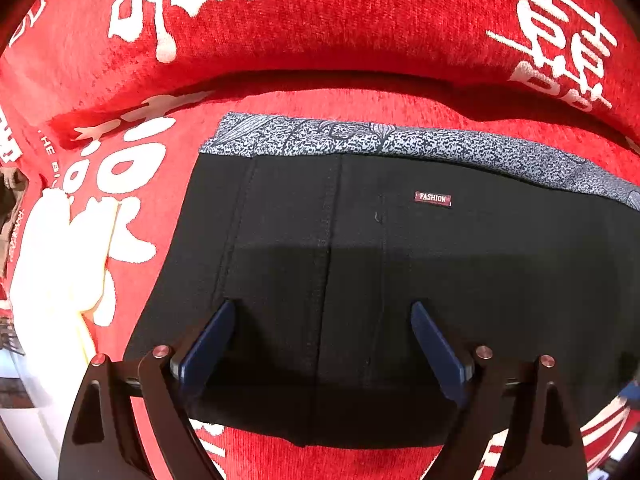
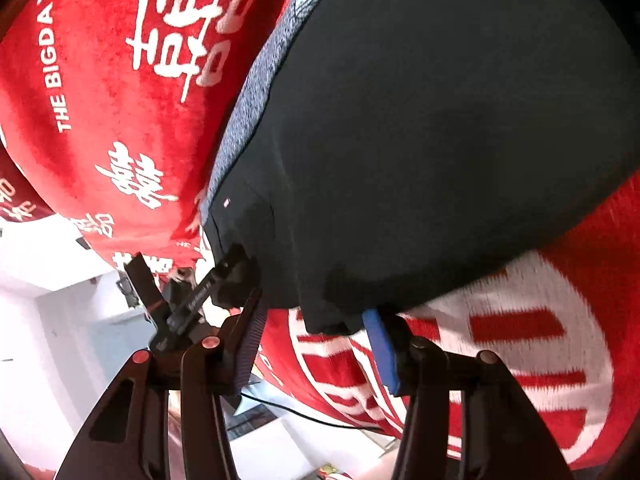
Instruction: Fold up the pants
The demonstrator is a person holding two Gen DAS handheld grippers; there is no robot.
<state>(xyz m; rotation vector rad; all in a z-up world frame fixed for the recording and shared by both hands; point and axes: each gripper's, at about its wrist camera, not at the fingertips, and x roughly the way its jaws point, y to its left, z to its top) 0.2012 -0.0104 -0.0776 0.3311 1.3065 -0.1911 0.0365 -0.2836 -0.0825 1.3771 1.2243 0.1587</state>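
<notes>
The left gripper (image 1: 322, 312) hovers with blue pads spread wide above the black folded pants (image 1: 360, 264) lying on the red plush cover with white characters (image 1: 320, 40); the right gripper (image 2: 316, 320) gapes at their hem, holding nothing.

Left gripper (image 1: 322, 312) jaws spread wide, blue pads (image 1: 208, 344) over the black pants (image 1: 360, 260), nothing pinched between them. Pants lie flat and folded on the red blanket (image 1: 320, 40), near hem just behind the fingertips, grey speckled waistband (image 1: 400, 142) along the far edge ahead, small "FASHION" tag (image 1: 433, 198) ahead and slightly right of the right pad. White fabric piece (image 1: 56, 264) sits on the blanket, well left of the left finger.
</notes>
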